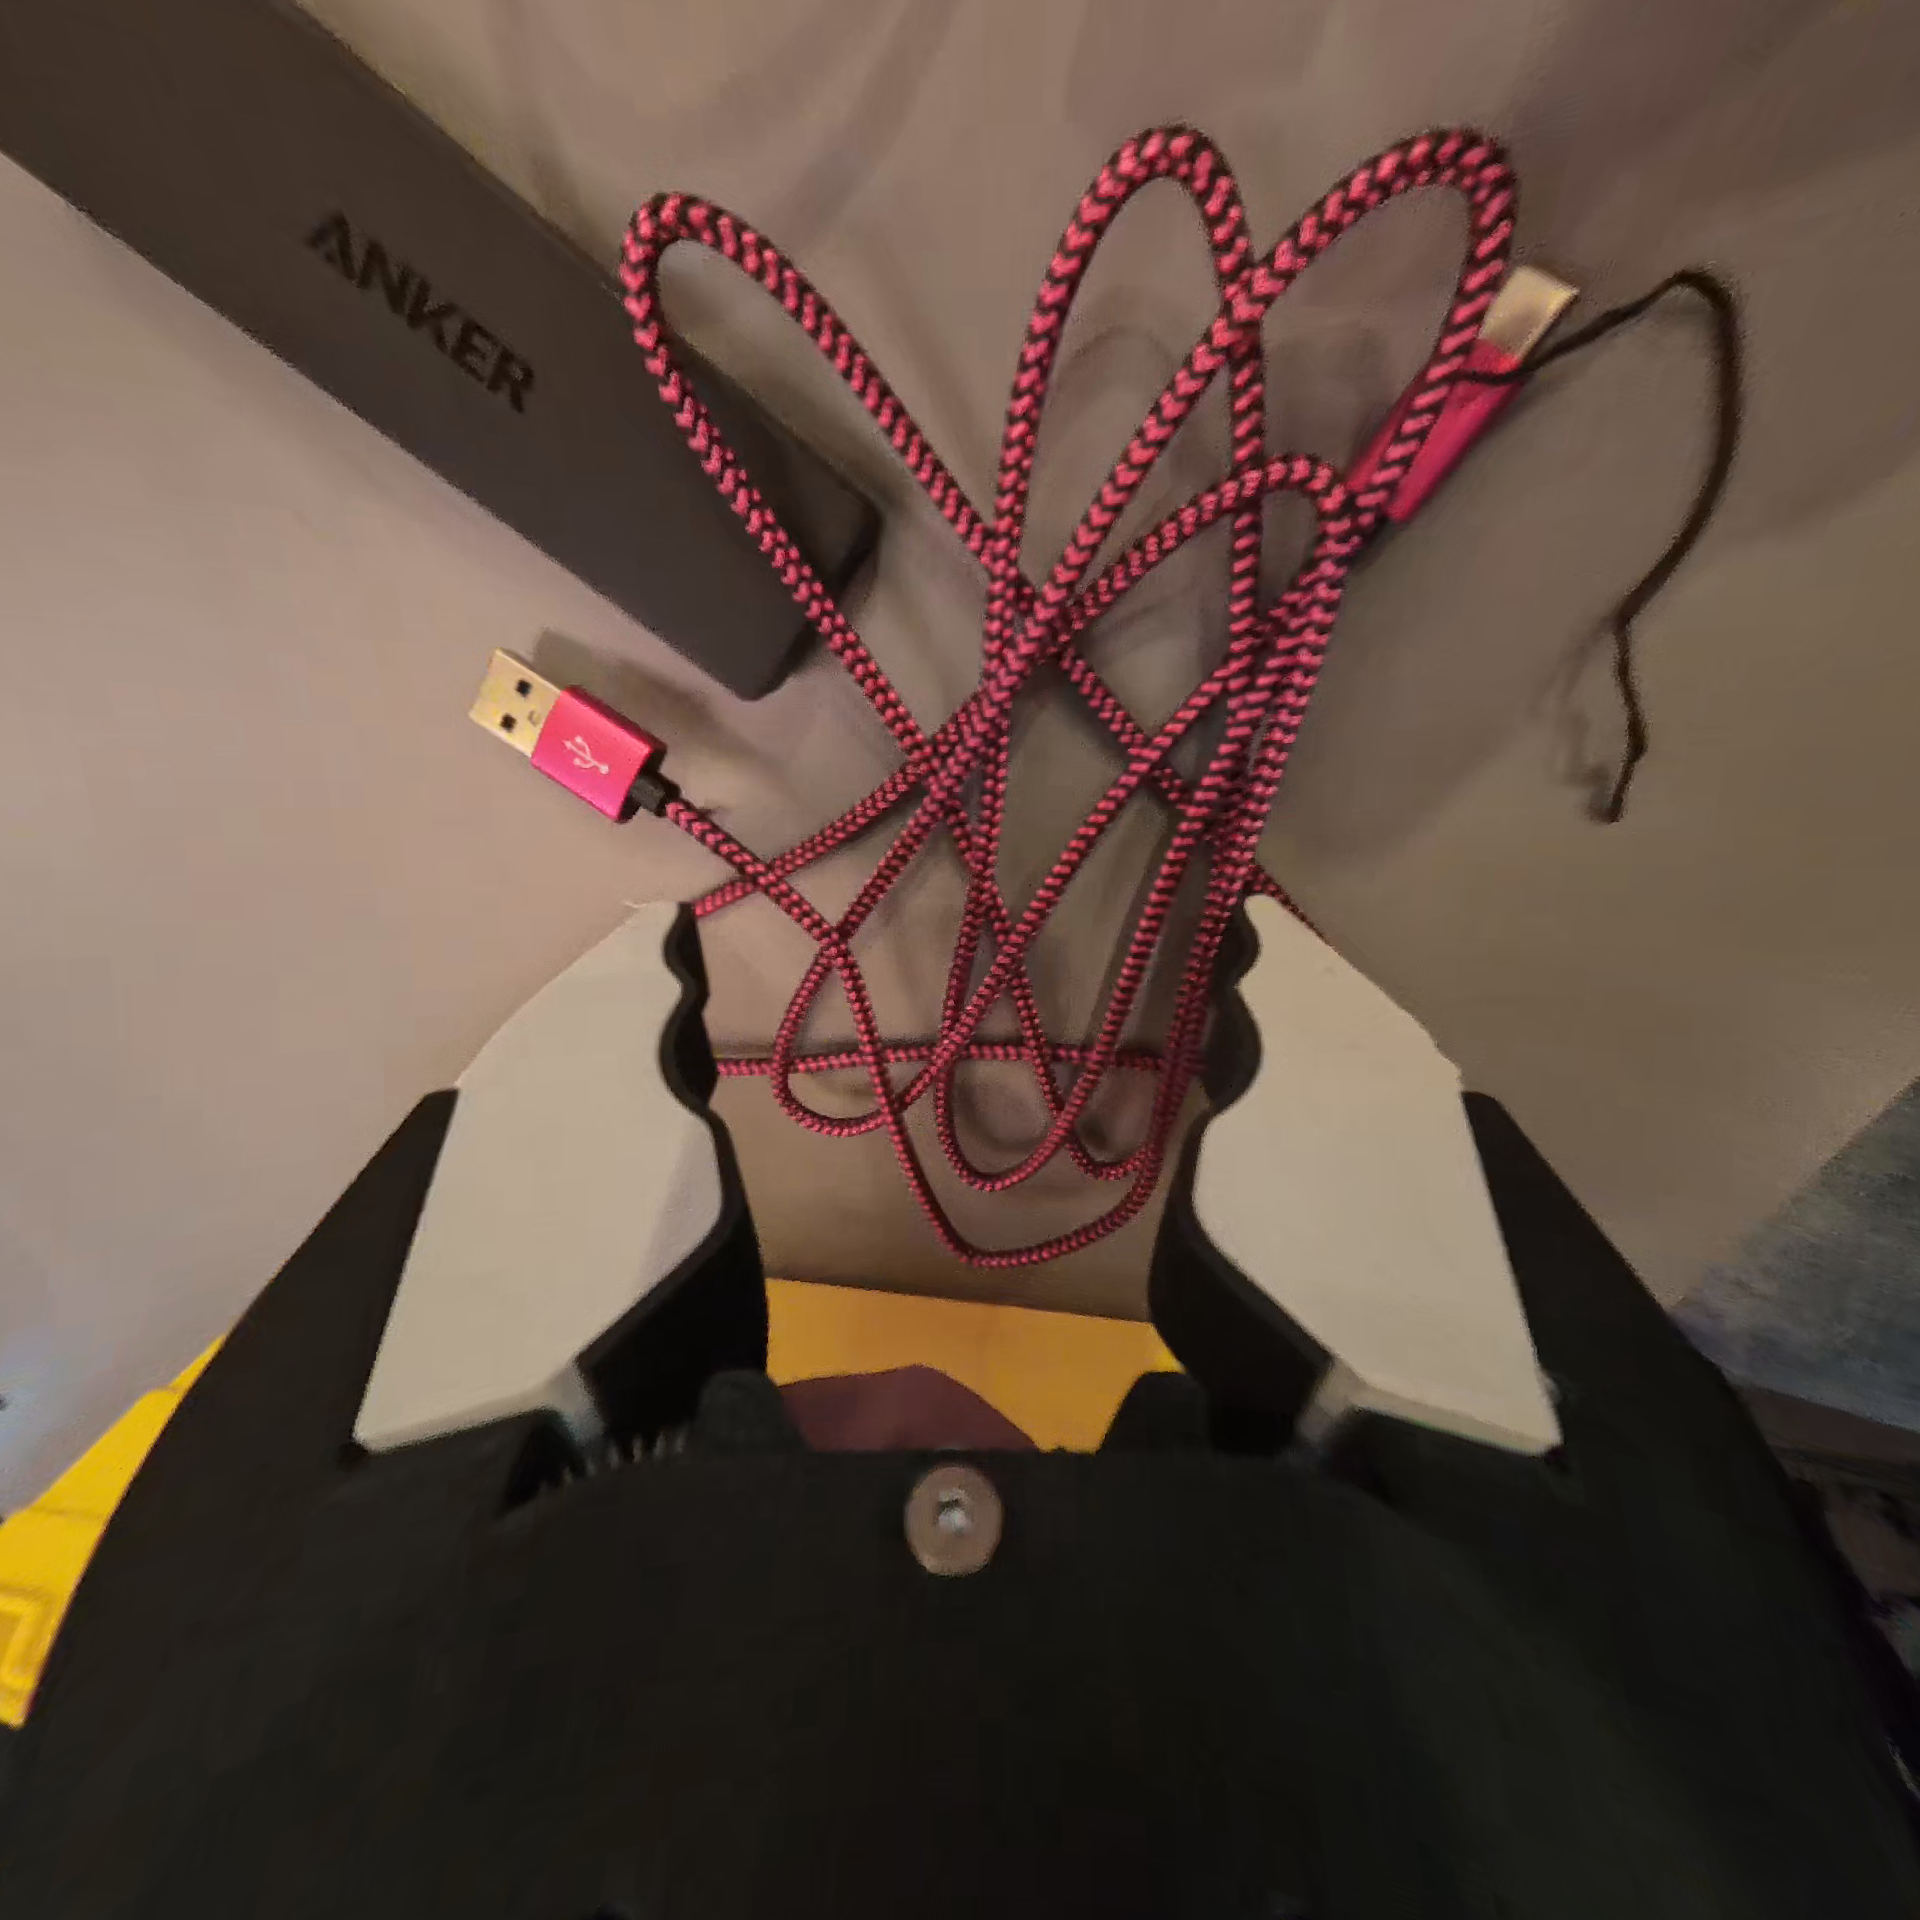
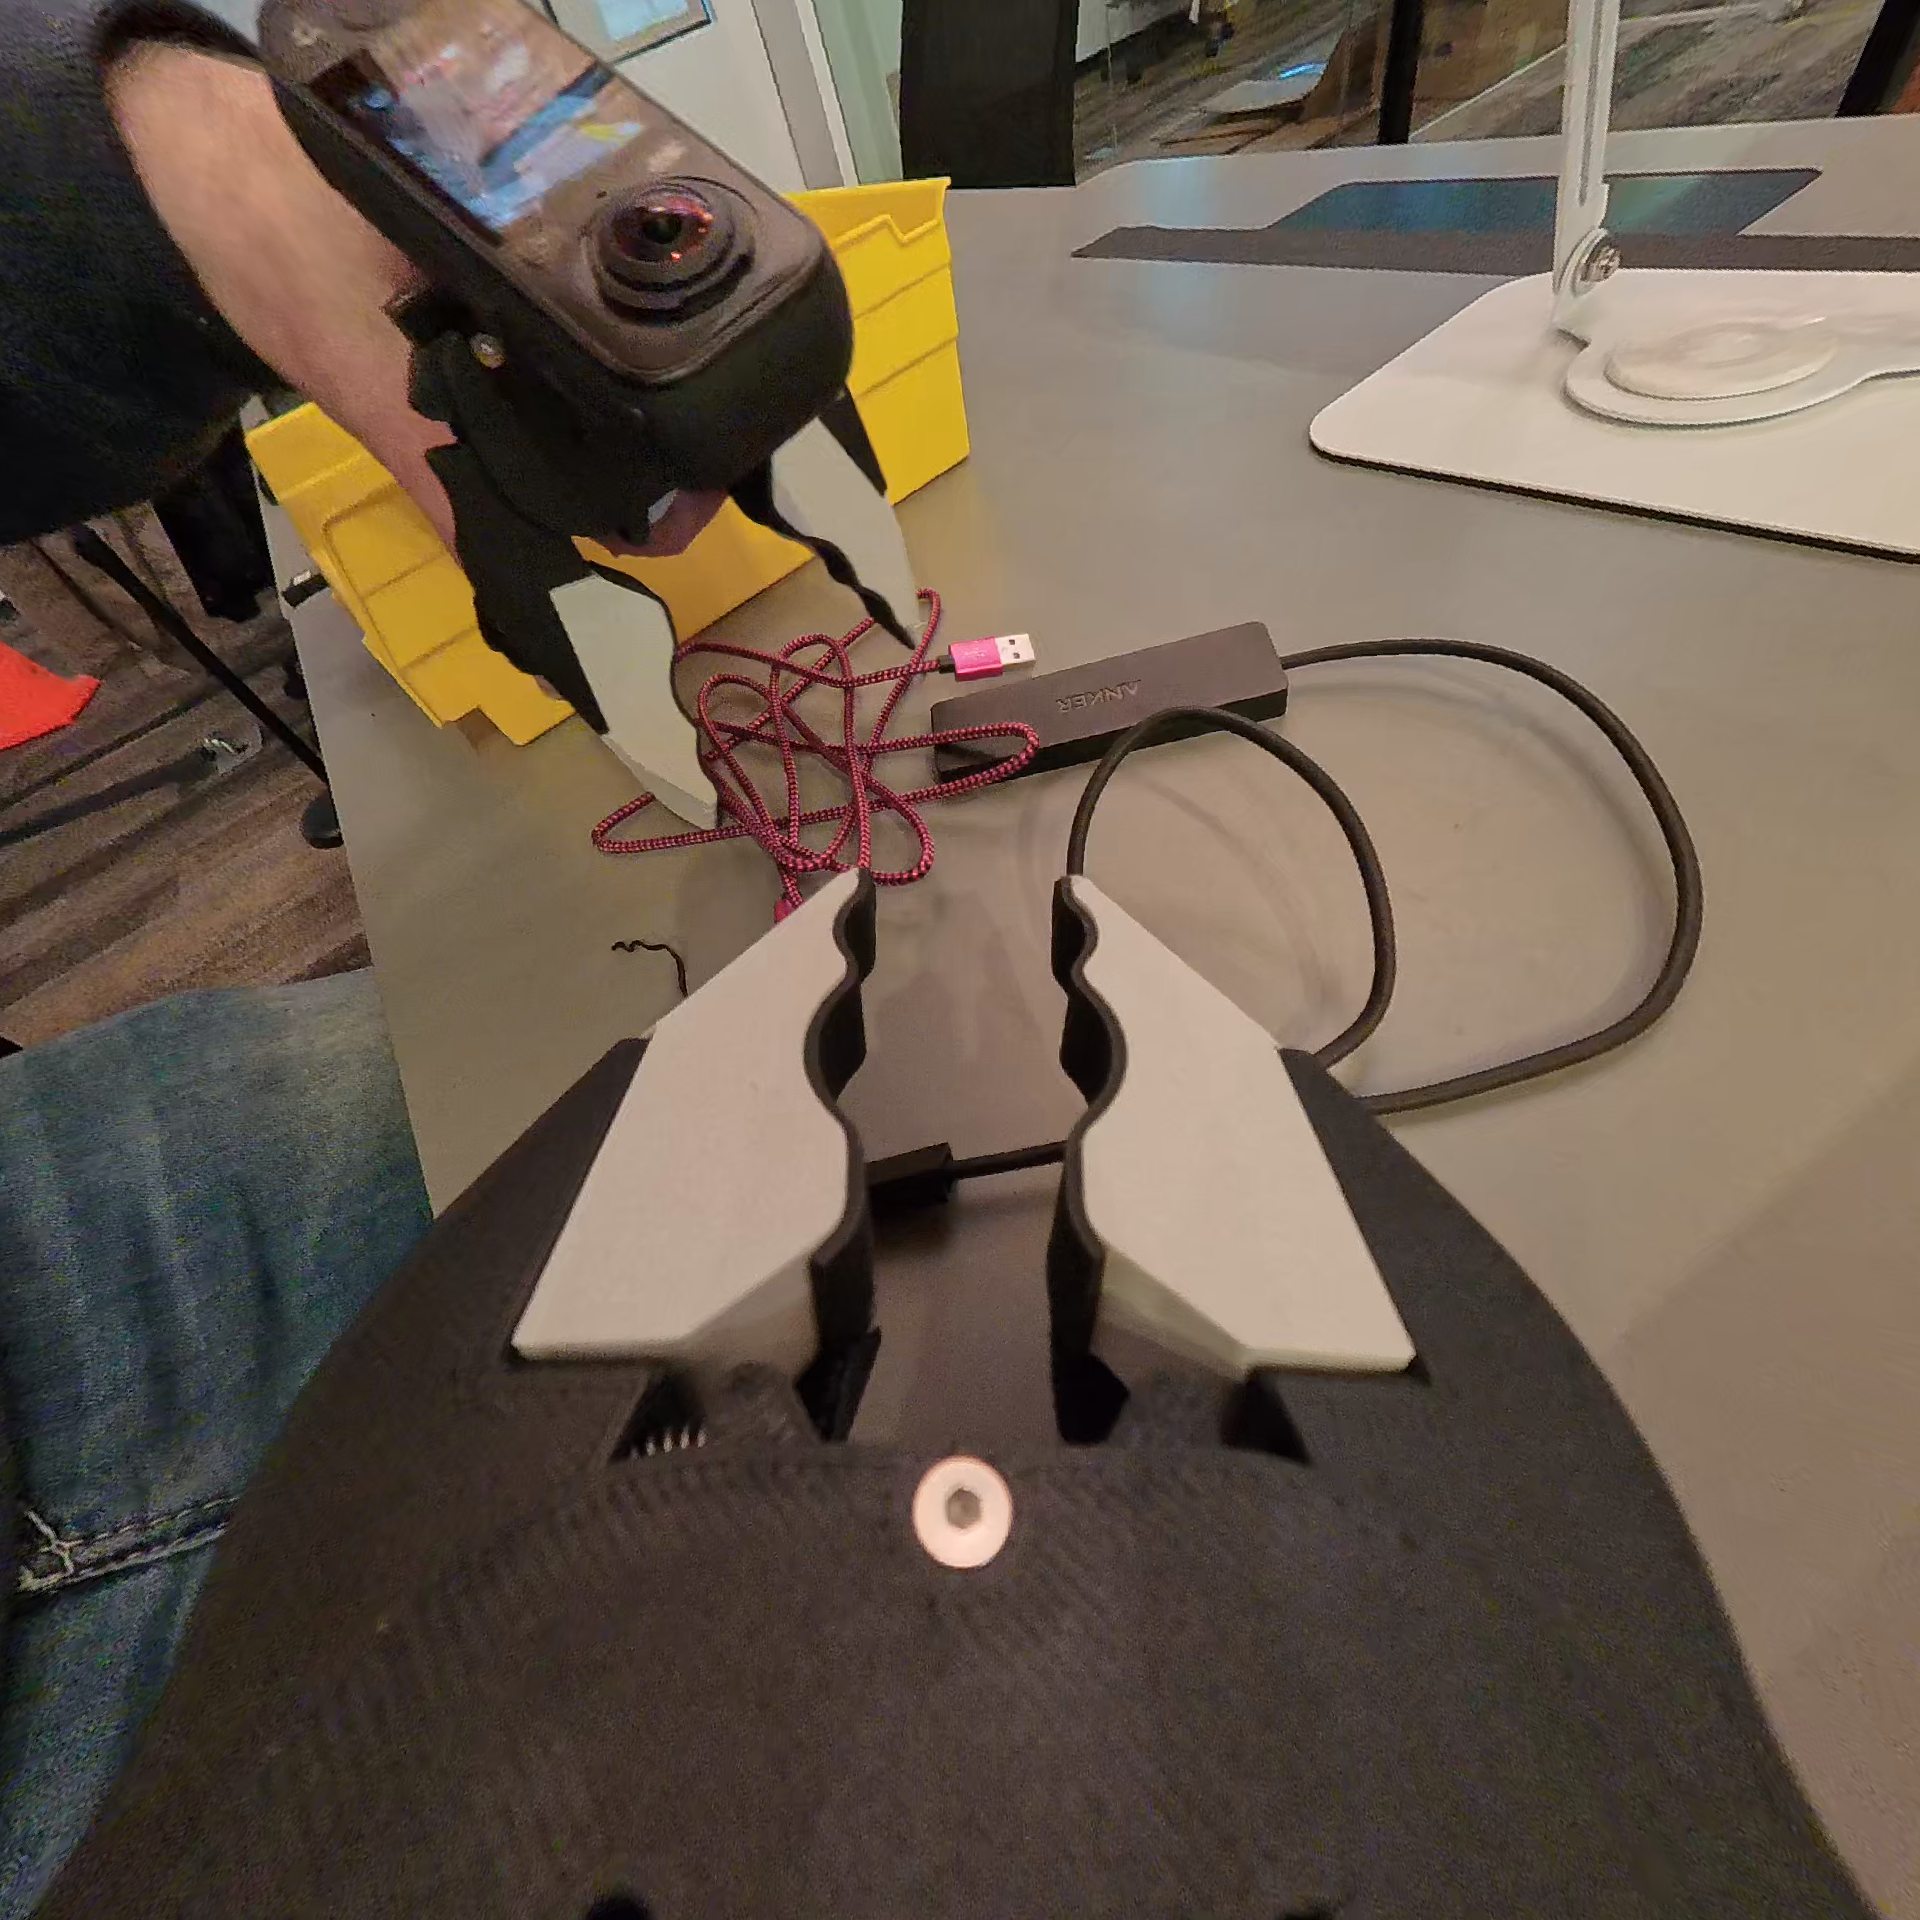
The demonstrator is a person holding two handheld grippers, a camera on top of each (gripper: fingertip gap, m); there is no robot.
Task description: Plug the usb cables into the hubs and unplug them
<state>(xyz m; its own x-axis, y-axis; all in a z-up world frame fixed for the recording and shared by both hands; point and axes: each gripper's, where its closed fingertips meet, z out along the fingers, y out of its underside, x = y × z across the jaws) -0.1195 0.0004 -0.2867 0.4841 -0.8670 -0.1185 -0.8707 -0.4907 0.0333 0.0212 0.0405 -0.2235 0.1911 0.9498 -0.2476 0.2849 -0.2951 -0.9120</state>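
I have the left gripper (image 1: 961,925) poised over the tangled pink-and-black braided USB cable (image 1: 1049,665), its grey-faced fingers spread wide with loops of the cable lying between them; nothing is clamped. In the left wrist view the cable's pink metal USB-A plug (image 1: 577,738) sits at centre left on the grey tabletop (image 1: 208,831), its gold tip pointing to the upper left, unplugged and just beside the end of the flat black rectangular hub (image 1: 416,343), which runs diagonally from the upper left corner. The cable's second pink connector (image 1: 1444,436) lies at upper right of the tangle, with a thin loose black thread (image 1: 1652,582) curling beside it.

In the right wrist view my right gripper (image 2: 961,894) fills the lower frame, its fingers parted with only bare table showing in the gap, holding nothing. The hub (image 2: 1112,701) lies at centre, its thick black lead (image 2: 1662,852) looping to the right and back toward the lower frame. A yellow plastic bin (image 2: 894,343) stands at upper left behind the left gripper (image 2: 810,717), and a white stand base (image 2: 1621,426) occupies the upper right. Blue denim (image 2: 187,1195) shows at lower left.
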